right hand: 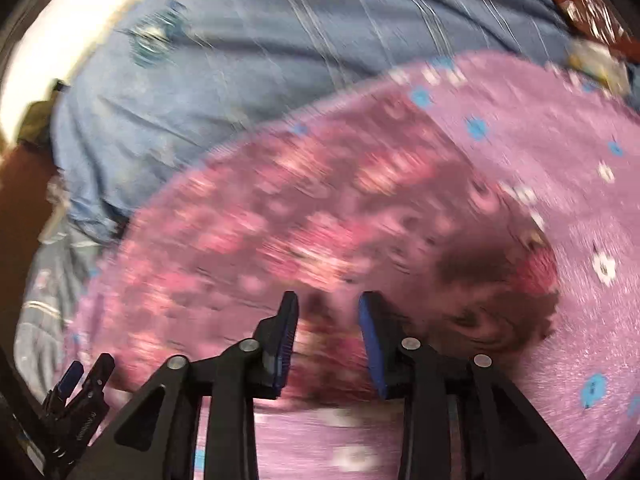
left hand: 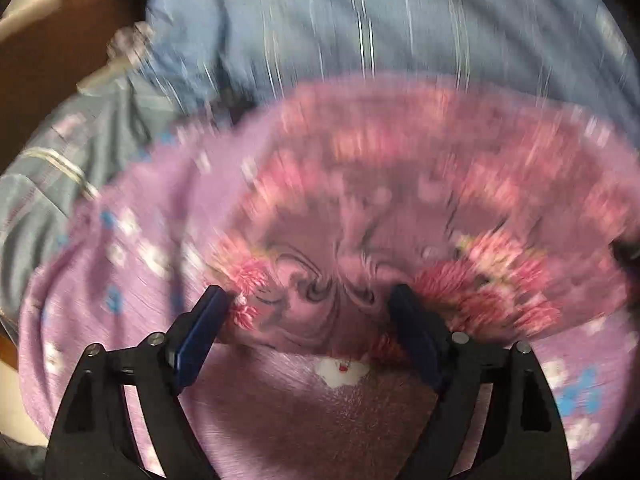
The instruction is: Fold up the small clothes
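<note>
The small purple garment (left hand: 100, 280) lies spread on a blue striped bedsheet (left hand: 360, 20), filling the lower part of both wrist views. Its upper layer is folded over, so the darker reverse side with blurred pink flower print (right hand: 280, 220) faces up, while the outer face shows white and blue flowers on lilac. In the right wrist view the folded flap runs slantwise from lower left to upper right; its long axis cannot be told, since the cloth runs out of frame. Both pictures are smeared by motion.

The garment's far edge curves across the sheet, and beyond it the sheet lies open and wrinkled. A brown surface (left hand: 48, 52) borders the sheet at the left.

The left gripper (left hand: 312, 296) has its fingers spread wide, released, hanging over the flap near the neckline label (left hand: 340, 372). The right gripper (right hand: 328, 304) has its fingers close together; whether they pinch a ridge of the flap I cannot tell.
</note>
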Available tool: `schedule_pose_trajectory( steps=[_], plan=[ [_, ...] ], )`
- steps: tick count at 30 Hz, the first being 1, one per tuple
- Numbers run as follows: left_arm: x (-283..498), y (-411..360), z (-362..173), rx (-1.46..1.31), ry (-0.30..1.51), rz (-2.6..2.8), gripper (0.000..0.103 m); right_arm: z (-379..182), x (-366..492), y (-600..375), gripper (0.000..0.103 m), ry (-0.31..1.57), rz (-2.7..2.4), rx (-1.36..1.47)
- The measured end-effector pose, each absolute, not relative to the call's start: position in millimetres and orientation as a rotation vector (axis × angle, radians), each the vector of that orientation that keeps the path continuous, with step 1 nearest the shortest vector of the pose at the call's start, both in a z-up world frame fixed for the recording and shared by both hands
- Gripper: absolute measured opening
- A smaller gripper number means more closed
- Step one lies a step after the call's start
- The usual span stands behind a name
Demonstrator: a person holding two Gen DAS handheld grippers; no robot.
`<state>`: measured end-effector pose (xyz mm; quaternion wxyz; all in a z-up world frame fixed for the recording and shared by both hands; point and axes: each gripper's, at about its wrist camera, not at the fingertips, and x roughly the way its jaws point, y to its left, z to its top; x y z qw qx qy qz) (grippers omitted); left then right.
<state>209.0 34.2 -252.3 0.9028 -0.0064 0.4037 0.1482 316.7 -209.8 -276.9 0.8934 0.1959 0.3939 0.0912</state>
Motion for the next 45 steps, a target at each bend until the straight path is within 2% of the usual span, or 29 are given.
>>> schedule_pose_trajectory(
  steps=[6,15,18,19,21,23,32,45],
  plan=[
    [216.0,37.4,-248.3,-0.038,0.828,0.343,0.088,-274.9,314.6,-206.4,0.036,0.804,0.195,0.364],
    [217.8,34.9,-245.8,-0.042,0.834,0.345,0.088,-242.5,296.9,-174.6,0.036,0.66,0.292,0.289],
    [217.7,34.8,-246.3,-0.036,0.834,0.339,0.088,-249.2,303.7,-160.9,0.037,0.704,0.297,0.26],
    [217.5,35.1,-246.4,-0.035,0.833,0.336,0.088,-255.6,307.6,-156.4,0.041,0.74,0.296,0.249],
    [217.6,35.4,-246.8,-0.03,0.832,0.33,0.088,-271.2,317.2,-143.9,0.042,0.828,0.283,0.194],
    [217.5,35.9,-246.8,-0.032,0.833,0.328,0.088,-265.6,311.9,-134.8,0.046,0.785,0.263,0.127],
    [217.4,36.9,-247.1,-0.036,0.834,0.33,0.088,-246.9,295.3,-121.9,0.044,0.672,0.241,0.042],
    [216.4,34.7,-249.2,-0.042,0.825,0.351,0.089,-239.6,292.6,-127.0,0.044,0.636,0.205,-0.003]
  ],
)
